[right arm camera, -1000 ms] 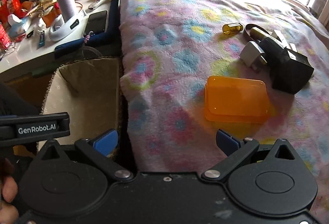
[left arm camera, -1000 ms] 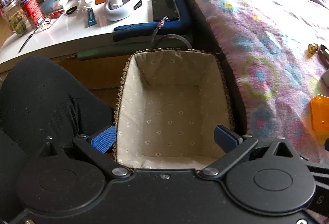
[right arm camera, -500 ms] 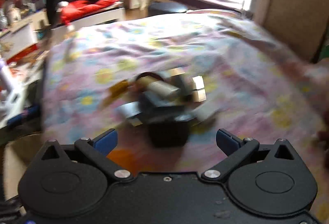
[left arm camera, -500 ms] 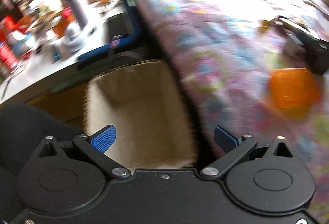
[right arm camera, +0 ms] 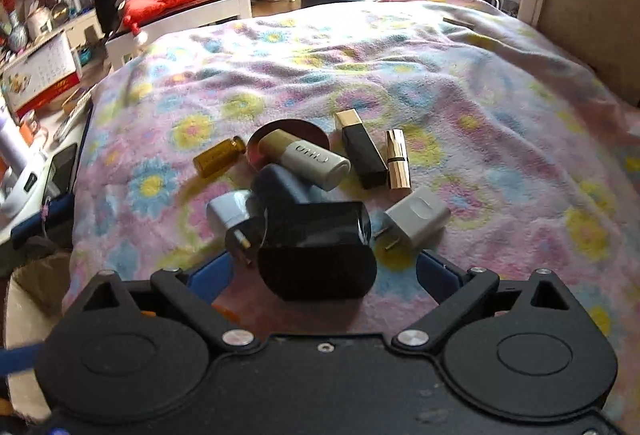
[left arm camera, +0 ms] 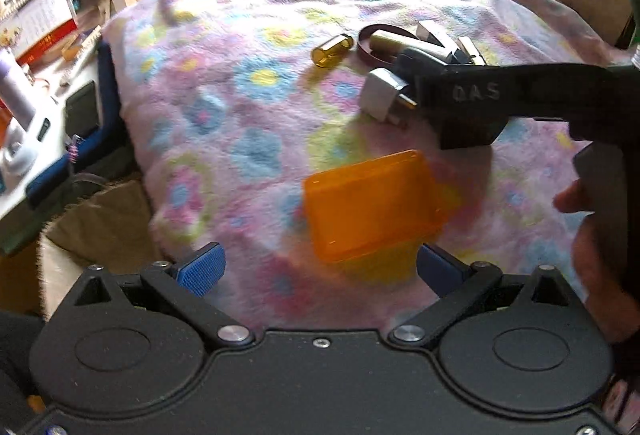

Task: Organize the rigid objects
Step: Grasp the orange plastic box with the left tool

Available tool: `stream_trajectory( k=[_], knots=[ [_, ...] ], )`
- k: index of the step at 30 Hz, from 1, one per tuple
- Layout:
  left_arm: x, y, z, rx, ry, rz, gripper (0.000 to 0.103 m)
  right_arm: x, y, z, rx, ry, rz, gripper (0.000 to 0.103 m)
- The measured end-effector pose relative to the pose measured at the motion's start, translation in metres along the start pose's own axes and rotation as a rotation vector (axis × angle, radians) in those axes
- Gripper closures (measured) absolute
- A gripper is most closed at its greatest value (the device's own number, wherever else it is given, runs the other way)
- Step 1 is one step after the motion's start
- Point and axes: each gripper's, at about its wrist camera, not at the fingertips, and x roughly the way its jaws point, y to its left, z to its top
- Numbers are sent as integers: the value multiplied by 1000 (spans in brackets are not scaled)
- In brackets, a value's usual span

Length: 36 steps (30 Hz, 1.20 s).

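- Orange translucent plastic box lies flat on the floral fleece blanket of the bed, just ahead of the left gripper, between its blue fingertips; those jaws are spread wide and hold nothing.
- Beyond the box, farther on the blanket, sits a cluster of small items: an amber vial, a white-and-gold tube resting on a dark round compact, a black lipstick with gold cap, and a gold lipstick just right of it.
- A glossy black case lies nearest the right gripper, between its jaws, which stand wide apart and touch nothing that can be seen.
- One white charger plug is left of the black case, another white plug right of it.
- At the near left, below the bed edge, a fabric-lined basket shows.
- Far left, a cluttered bench carries a phone and a lilac bottle.
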Motion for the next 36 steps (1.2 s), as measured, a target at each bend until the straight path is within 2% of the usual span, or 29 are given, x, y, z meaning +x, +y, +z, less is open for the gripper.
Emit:
stream_trajectory(
  k=[1, 3, 5, 9, 13, 15, 18, 20, 24, 26, 31, 36],
  knots=[
    [4, -1, 2, -16, 7, -6, 4, 2, -1, 1, 4, -3, 2, 9],
    [10, -2, 6, -51, 21, -18, 4, 10, -2, 3, 6, 7, -1, 32],
    [15, -2, 12, -89, 31, -29, 4, 13, -7, 3, 20, 28, 31, 38],
    [28, 0, 21, -157, 57, -53, 4, 10, -14, 2, 53, 20, 46, 39],
    [42, 2, 28, -199, 99, -113, 3, 3, -17, -1, 56, 0, 24, 38],
    [49, 1, 30, -203, 129, -134, 8, -1, -19, -1, 62, -7, 18, 38],
    [52, -8, 27, -155, 124, -83, 10, -6, -24, -3, 83, -13, 19, 38],
    [49, -17, 23, -82, 95, -52, 17, -9, -26, -3, 99, -15, 17, 38],
    [38, -17, 18, -24, 66, -52, 17, -18, -25, -4, 106, -19, 10, 38],
    [31, -5, 17, -30, 61, -44, 17, -25, -21, -5, 108, -25, 20, 38],
    [8, 39, 15, -50, 28, 28, 17, -46, 0, -2, 81, -44, 64, 38],
    [-12, 93, 6, -101, 18, 97, 17, -60, 44, -3, 30, -31, 173, 38]
  ],
)
